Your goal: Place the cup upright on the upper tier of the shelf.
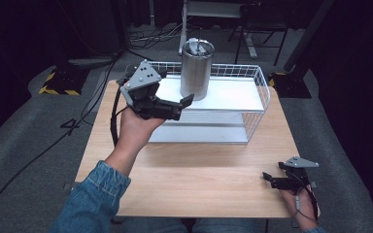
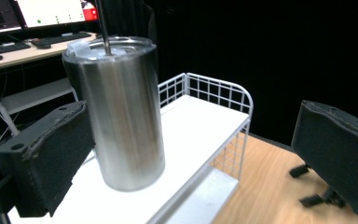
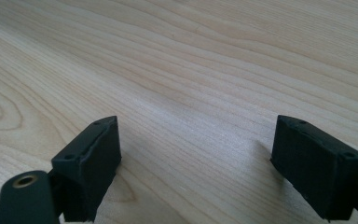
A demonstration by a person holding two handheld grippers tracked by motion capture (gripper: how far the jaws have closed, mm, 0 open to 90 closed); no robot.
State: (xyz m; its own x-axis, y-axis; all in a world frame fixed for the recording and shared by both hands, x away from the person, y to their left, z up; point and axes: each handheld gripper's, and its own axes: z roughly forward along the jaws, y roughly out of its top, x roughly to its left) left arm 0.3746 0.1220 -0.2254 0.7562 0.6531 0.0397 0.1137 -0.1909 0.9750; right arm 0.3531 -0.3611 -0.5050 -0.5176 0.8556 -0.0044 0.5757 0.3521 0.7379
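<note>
Jaws: both grippers spread, nothing pinched. Right gripper (image 1: 272,180) sits idle at the near right corner of the wooden table (image 1: 199,170), its 2 jaws wide apart with bare wood grain (image 3: 191,93) between them.

Left gripper (image 1: 175,106) is up at the near left corner of the white wire rack (image 1: 260,82), held by the left hand (image 1: 133,128), denim sleeve (image 1: 94,194) below. In the left gripper view its 2 jaws stand wide, 1 pad (image 2: 46,158) just beside the steel tumbler (image 2: 123,112), the other pad (image 2: 335,158) well apart out over the table. Can't tell if the near pad touches the wall; looks like just short.

Tumbler (image 1: 196,70) stands upright on the rack's upper shelf (image 1: 233,94), toward its left end, lid on with a straw (image 2: 103,28) rising through it. Lower shelf (image 1: 199,133) bare.

Step, my read: approach to grasp the tumbler, not yet closed. Tumbler is off-centre in the jaw gap, hard against 1 side.

Next move calls for: shift the gripper sideways to centre the tumbler, push in so the pads sit mid-body, then close. Wall is smooth steel, likely slippery, so square pad contact matters. Lift straight up to clear the wire rim (image 1: 264,77).

Far background: floor cables, dark room.
</note>
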